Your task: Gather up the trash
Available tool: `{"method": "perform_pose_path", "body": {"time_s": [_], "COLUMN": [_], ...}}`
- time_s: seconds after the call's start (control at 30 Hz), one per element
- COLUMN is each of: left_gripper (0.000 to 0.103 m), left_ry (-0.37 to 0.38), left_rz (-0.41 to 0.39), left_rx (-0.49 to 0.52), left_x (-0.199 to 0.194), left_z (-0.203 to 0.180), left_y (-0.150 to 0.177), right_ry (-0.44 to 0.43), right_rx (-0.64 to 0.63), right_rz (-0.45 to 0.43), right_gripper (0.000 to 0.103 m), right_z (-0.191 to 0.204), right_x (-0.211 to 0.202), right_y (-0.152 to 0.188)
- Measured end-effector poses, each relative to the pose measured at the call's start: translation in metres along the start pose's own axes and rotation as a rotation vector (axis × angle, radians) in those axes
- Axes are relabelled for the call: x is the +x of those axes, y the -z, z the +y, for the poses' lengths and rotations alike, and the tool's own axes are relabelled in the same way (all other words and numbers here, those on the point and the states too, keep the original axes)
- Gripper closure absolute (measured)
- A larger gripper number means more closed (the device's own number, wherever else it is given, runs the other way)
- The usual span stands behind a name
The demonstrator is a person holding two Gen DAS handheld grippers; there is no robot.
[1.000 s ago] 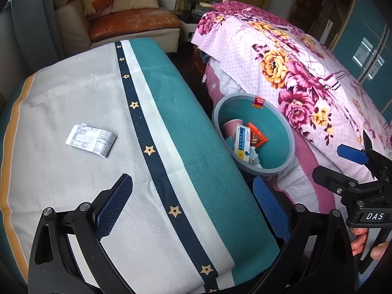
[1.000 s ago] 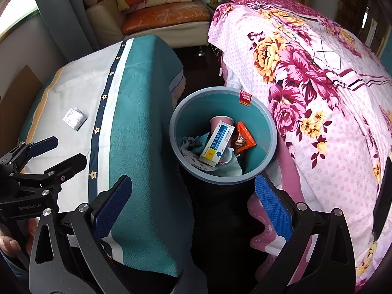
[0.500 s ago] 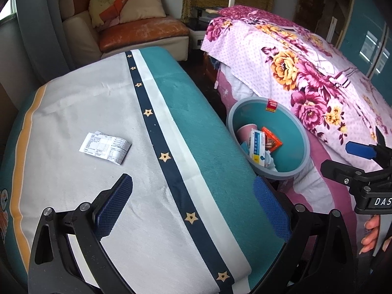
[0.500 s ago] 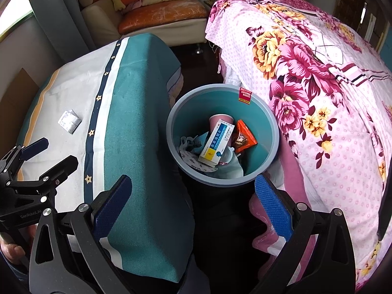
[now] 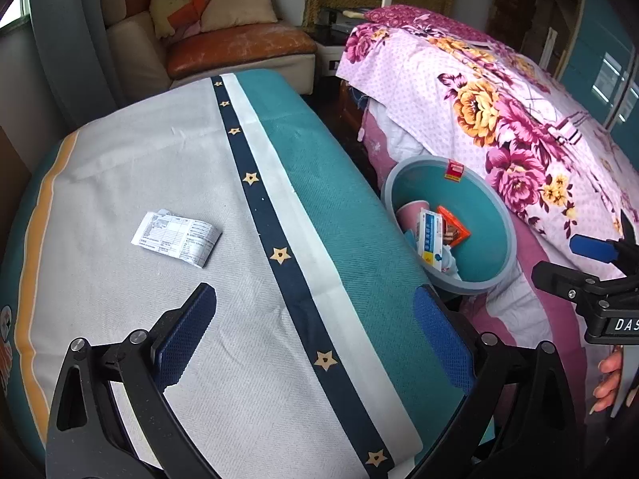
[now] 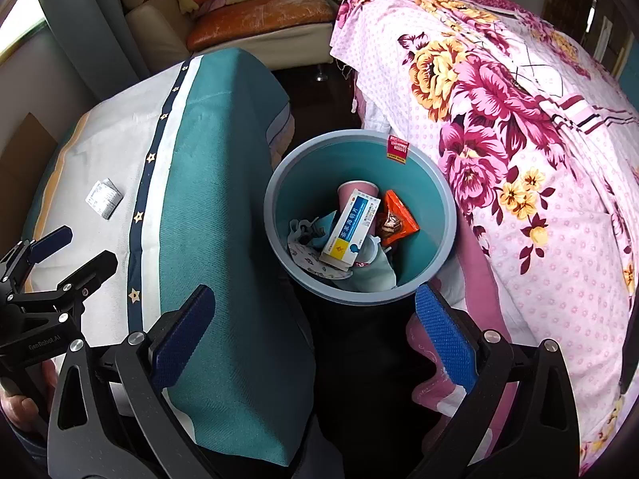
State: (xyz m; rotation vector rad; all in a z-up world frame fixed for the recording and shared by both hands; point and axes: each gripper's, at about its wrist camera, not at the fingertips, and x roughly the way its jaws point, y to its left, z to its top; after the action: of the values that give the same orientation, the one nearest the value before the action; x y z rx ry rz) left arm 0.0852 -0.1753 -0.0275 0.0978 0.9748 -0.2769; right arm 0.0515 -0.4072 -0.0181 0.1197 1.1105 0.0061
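Observation:
A folded printed paper slip (image 5: 176,236) lies flat on the grey part of the cloth-covered table (image 5: 120,167); it shows small in the right wrist view (image 6: 103,198). My left gripper (image 5: 315,333) hangs open above the table, nearer than the slip, with nothing between its fingers. A blue bin (image 6: 275,215) stands on the floor between table and bed and holds a blue-and-white box (image 6: 351,229), an orange wrapper (image 6: 397,219), a pink cup and crumpled bits. My right gripper (image 6: 315,333) is open and empty above the bin's near side. The bin (image 5: 507,235) also appears in the left wrist view.
A bed with a pink floral cover (image 6: 519,119) runs close along the bin's right. A sofa with cushions (image 5: 223,44) stands at the back. The table's teal edge (image 6: 223,199) drops right beside the bin. A person's fingers (image 5: 609,379) hold the right tool.
The left wrist view has swung left over the table, so the slip now lies nearer the centre and the bin further right. The right gripper has stayed over the bin, hardly moving.

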Motion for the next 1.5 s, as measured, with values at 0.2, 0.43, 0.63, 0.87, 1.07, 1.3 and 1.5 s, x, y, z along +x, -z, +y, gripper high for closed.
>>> {"method": "perform_pose_path", "body": {"time_s": [0.2, 0.43, 0.63, 0.87, 1.07, 1.3, 1.5], "left_gripper": [0.004, 0.004, 0.004, 0.004, 0.004, 0.004, 0.004], "left_ry": [-0.004, -0.003, -0.003, -0.002, -0.004, -0.005, -0.003], "left_rz": [0.006, 0.012, 0.018, 0.021, 0.023, 0.022, 0.028], "left_rx": [-0.005, -0.010, -0.014, -0.014, -0.015, -0.014, -0.014], "left_x": [0.004, 0.007, 0.011, 0.013, 0.015, 0.014, 0.017], "left_z": [0.002, 0.004, 0.007, 0.008, 0.009, 0.008, 0.011], "left_y": [-0.001, -0.001, -0.001, -0.003, -0.004, -0.005, -0.005], "right_ry": [0.002, 0.000, -0.001, -0.001, 0.000, -0.001, -0.004], "right_rx": [0.004, 0.006, 0.004, 0.005, 0.004, 0.004, 0.002], "right_rz": [0.005, 0.013, 0.018, 0.020, 0.025, 0.029, 0.031], "right_gripper": [0.007, 0.007, 0.007, 0.007, 0.007, 0.007, 0.007], "right_z": [-0.002, -0.003, -0.002, -0.002, -0.004, -0.004, -0.005], "right_x": [0.003, 0.007, 0.011, 0.011, 0.013, 0.015, 0.017], "right_y": [-0.001, -0.004, -0.007, -0.007, -0.011, -0.014, -0.016]}}
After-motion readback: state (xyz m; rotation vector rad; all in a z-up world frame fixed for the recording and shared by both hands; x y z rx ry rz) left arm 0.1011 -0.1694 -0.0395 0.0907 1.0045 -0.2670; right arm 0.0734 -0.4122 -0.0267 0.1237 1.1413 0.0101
